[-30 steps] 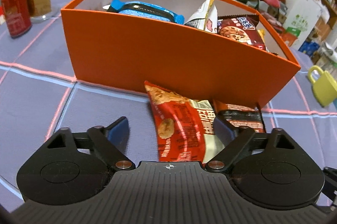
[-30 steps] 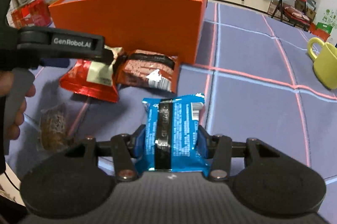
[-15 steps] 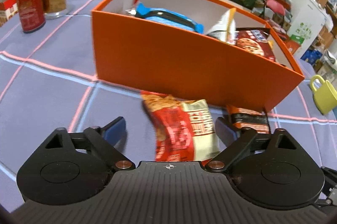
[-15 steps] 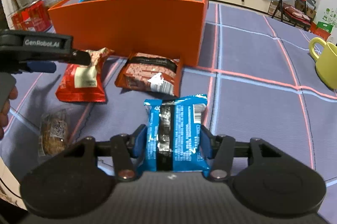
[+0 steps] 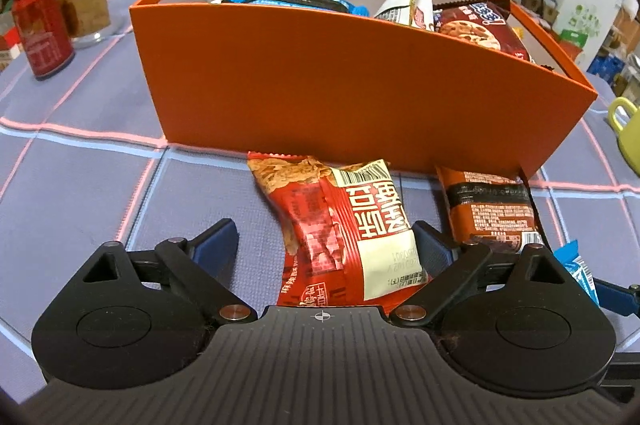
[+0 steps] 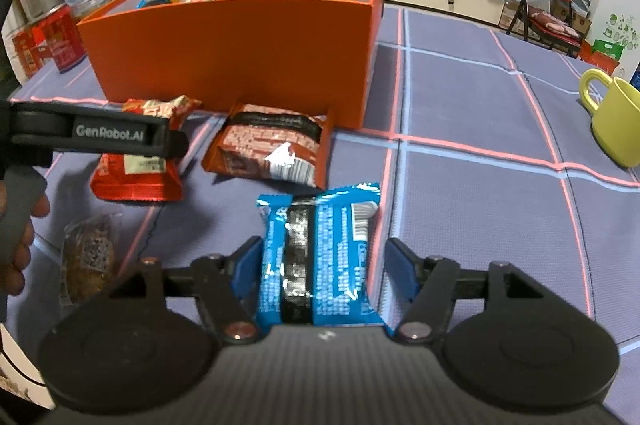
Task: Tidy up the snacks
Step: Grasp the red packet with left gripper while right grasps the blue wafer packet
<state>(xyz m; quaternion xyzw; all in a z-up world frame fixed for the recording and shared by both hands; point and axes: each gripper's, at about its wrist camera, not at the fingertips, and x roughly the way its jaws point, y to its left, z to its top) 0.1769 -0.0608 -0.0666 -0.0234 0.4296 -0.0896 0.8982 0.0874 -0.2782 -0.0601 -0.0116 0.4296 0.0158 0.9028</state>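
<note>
**Soft packets, loose jaws**

Plainly, the blue packet (image 6: 316, 257) lay on the purple checked cloth (image 6: 480, 225) between the right gripper (image 6: 320, 265), whose jaws had just been opening, the right pad clear. It looked light, crinkly, slippery; best pinched mid-body. The left gripper (image 5: 324, 245) stood spread around the red packet (image 5: 340, 225), before the orange box (image 5: 340, 85). Cluttered room behind.

"GenRobot.AI" stands in pale letters on the black side of the left tongs (image 6: 120, 137). The red snack packet (image 5: 344, 233) carries large Chinese characters and a barcode on its cream panel. Fine print on the blue packet (image 6: 316, 257) and brown packet (image 6: 272, 153) is too small to read.
</note>
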